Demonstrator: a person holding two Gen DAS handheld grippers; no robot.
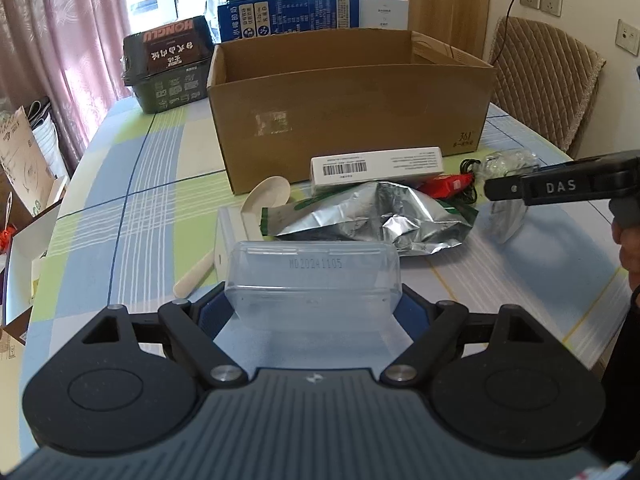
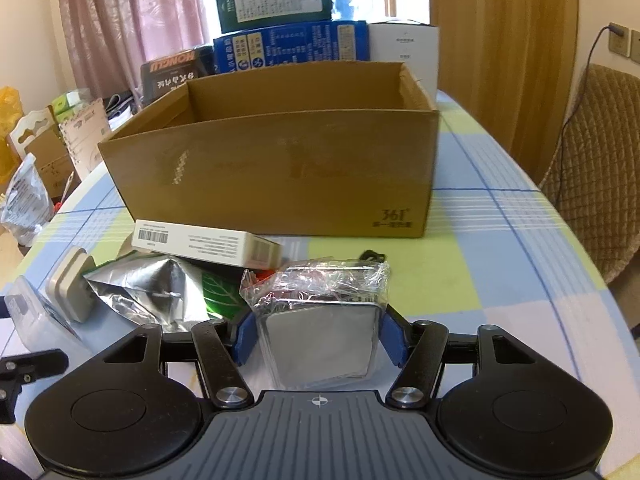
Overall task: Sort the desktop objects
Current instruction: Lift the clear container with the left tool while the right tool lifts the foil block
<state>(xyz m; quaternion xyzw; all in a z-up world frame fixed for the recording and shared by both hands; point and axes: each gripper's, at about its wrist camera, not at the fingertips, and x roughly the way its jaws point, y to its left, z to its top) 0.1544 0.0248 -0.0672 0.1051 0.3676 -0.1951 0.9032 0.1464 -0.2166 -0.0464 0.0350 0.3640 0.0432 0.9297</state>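
Both claws loaded before the open cardboard box point(image 2: 276, 176)

Left claw point(image 1: 312, 312) grips a clear plastic case point(image 1: 312, 280); only the right wrist view shows the right claw point(image 2: 318, 336) clamping a foil-wrapped packet point(image 2: 320, 320). Bare bench point(image 2: 500, 280) lies rightward.

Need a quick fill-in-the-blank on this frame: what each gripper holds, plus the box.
1. The left gripper is closed on a clear ____ case.
2. The right gripper grips a packet wrapped in crinkled ____.
3. The cardboard box stands with its top ____.
4. The white carton with a barcode lies ____ the cardboard box.

Missing words: plastic; cellophane; open; in front of
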